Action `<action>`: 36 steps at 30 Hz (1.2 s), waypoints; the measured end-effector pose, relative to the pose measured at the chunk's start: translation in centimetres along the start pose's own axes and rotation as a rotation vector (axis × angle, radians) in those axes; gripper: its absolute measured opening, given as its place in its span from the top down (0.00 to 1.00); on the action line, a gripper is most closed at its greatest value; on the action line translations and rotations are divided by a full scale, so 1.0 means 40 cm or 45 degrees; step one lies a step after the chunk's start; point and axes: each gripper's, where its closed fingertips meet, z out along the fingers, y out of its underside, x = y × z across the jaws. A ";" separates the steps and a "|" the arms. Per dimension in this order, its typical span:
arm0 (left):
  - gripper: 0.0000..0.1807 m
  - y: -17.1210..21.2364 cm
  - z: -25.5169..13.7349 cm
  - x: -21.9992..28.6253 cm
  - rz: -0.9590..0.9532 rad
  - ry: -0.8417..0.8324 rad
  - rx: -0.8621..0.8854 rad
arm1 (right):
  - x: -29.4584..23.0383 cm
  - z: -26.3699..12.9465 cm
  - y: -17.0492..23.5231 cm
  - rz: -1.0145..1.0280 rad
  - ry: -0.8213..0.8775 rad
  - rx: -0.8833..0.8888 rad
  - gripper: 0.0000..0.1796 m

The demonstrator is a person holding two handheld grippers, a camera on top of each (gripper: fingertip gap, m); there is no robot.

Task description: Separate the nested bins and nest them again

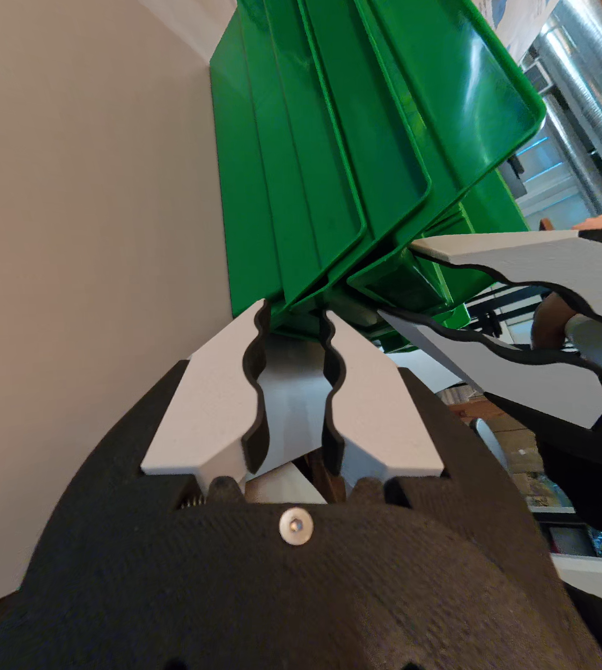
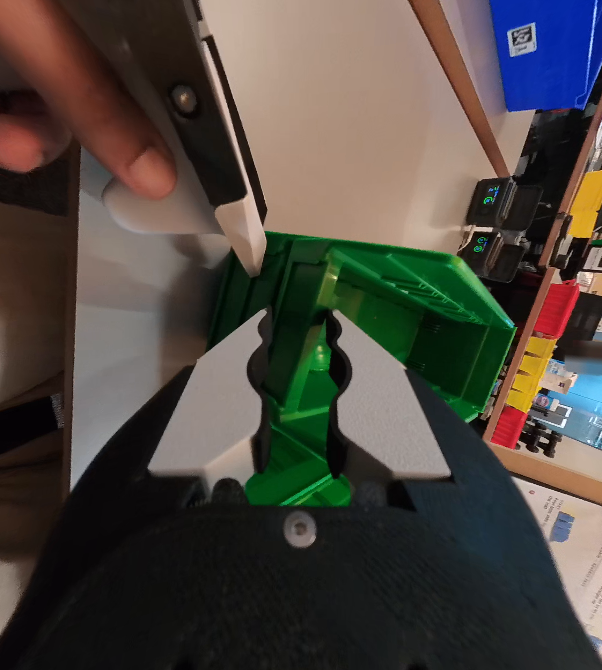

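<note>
Several green bins (image 1: 292,163) lie nested in a stack on the white table (image 1: 74,181). The innermost bin (image 1: 455,108) is tilted and pulled partly out of the rest. My left gripper (image 1: 296,313) is closed on the front edge of the outer bins. One of its fingers (image 2: 248,253) shows in the right wrist view, held by a hand (image 2: 74,108). My right gripper (image 2: 297,311) is shut on the front lip of the innermost bin (image 2: 437,326). It also shows in the left wrist view (image 1: 395,277), coming in from the right.
A blue bin (image 2: 553,54) stands past the table's far edge. Yellow bins (image 2: 589,203) and red bins (image 2: 560,311) sit on a shelf to the right. Two small black devices with screens (image 2: 492,203) stand near the table's edge. A printed sheet (image 2: 582,562) lies at lower right.
</note>
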 end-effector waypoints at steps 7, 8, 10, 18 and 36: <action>0.93 -0.057 -0.049 0.032 -0.032 0.119 0.168 | -0.001 -0.003 -0.011 0.001 0.003 0.016 0.84; 0.95 -0.063 -0.053 0.031 -0.030 0.118 0.185 | 0.000 -0.003 -0.012 -0.006 0.012 0.019 0.84; 0.93 -0.062 -0.052 0.026 0.000 0.098 0.189 | 0.000 -0.004 -0.011 -0.004 0.015 0.023 0.84; 0.95 -0.062 -0.032 0.038 0.011 0.138 0.245 | 0.006 0.000 0.007 0.007 0.013 0.019 0.84; 0.96 -0.062 -0.020 0.033 -0.050 0.064 0.266 | 0.156 -0.167 -0.087 -0.071 0.342 0.205 1.00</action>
